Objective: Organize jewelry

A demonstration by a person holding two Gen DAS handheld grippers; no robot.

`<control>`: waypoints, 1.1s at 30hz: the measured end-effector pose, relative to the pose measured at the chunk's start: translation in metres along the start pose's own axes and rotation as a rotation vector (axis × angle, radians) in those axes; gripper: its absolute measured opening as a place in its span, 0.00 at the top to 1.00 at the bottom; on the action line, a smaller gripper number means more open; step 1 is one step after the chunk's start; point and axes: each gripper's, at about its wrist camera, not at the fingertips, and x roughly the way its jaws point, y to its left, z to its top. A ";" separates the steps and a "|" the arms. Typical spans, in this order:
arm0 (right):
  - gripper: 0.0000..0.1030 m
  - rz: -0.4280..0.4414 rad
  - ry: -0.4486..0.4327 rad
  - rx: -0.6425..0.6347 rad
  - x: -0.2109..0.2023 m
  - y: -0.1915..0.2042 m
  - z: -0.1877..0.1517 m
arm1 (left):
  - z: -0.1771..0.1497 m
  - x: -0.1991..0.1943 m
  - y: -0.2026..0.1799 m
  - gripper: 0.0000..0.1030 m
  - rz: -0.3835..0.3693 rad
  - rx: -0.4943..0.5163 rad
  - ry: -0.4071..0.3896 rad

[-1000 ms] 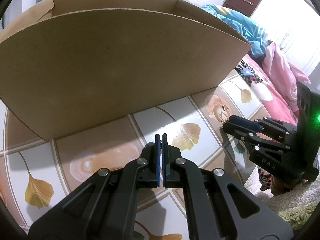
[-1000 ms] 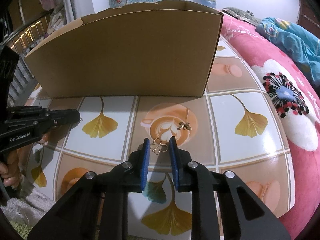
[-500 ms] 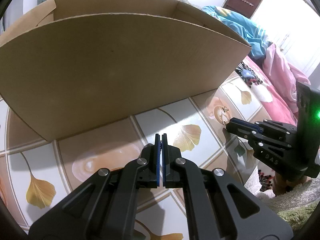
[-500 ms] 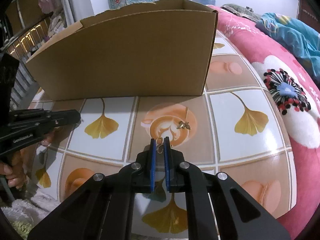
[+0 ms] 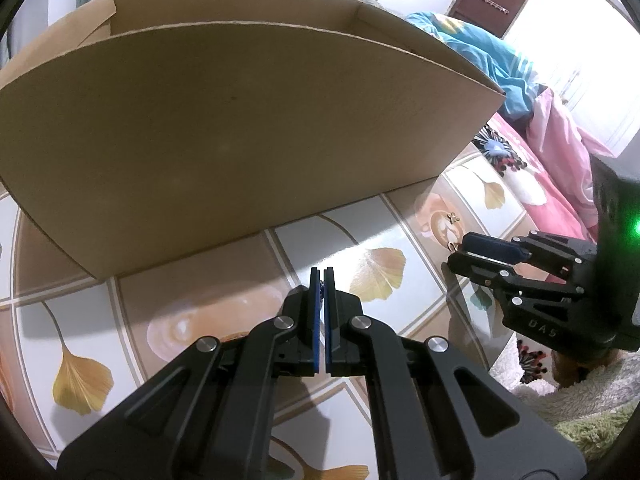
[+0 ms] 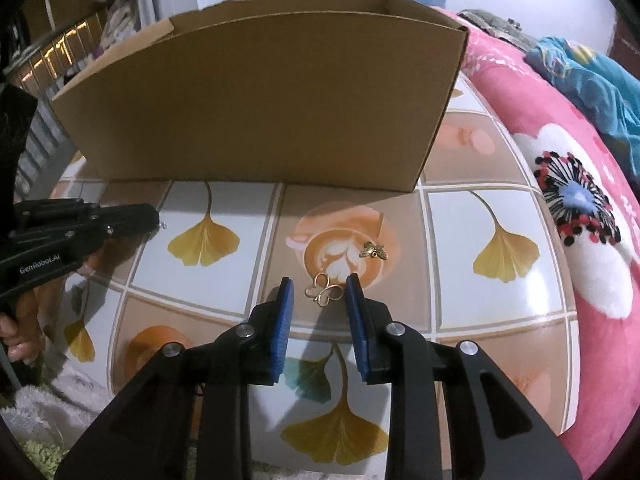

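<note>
A gold open butterfly charm (image 6: 325,293) lies on the patterned table between the blue pads of my right gripper (image 6: 320,294), which is open around it. A gold bee charm (image 6: 373,250) lies just beyond, to the right; it also shows in the left wrist view (image 5: 453,218). My left gripper (image 5: 322,280) is shut, with a tiny piece pinched between its pads; from the right wrist view (image 6: 154,220) a small silver bit sticks out at its tip. An open cardboard box (image 5: 240,120) stands behind both grippers and also fills the back of the right wrist view (image 6: 260,104).
The table top (image 6: 460,232) is tiled with ginkgo leaf and coffee prints. A pink floral blanket (image 6: 580,208) lies on the right. A fluffy rug (image 5: 580,400) lies below the table's near edge. A hand holds the left gripper's handle (image 6: 16,332).
My right gripper closed on the butterfly charm half a second ago and has opened again, leaving the charm on the table between its pads. The left gripper stays shut and has hardly moved.
</note>
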 end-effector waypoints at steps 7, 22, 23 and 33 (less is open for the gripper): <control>0.78 0.019 0.077 0.002 0.004 -0.006 0.012 | 0.000 0.000 0.002 0.99 0.000 -0.004 0.001; 0.83 0.058 0.128 -0.022 0.012 -0.017 0.028 | 0.000 0.000 0.007 0.99 -0.014 -0.018 -0.012; 0.84 0.058 0.129 -0.021 0.012 -0.017 0.028 | 0.000 -0.001 0.007 0.99 -0.015 -0.018 -0.012; 0.97 0.096 0.119 0.022 0.004 -0.025 0.021 | 0.000 -0.004 0.007 0.99 -0.016 -0.014 -0.019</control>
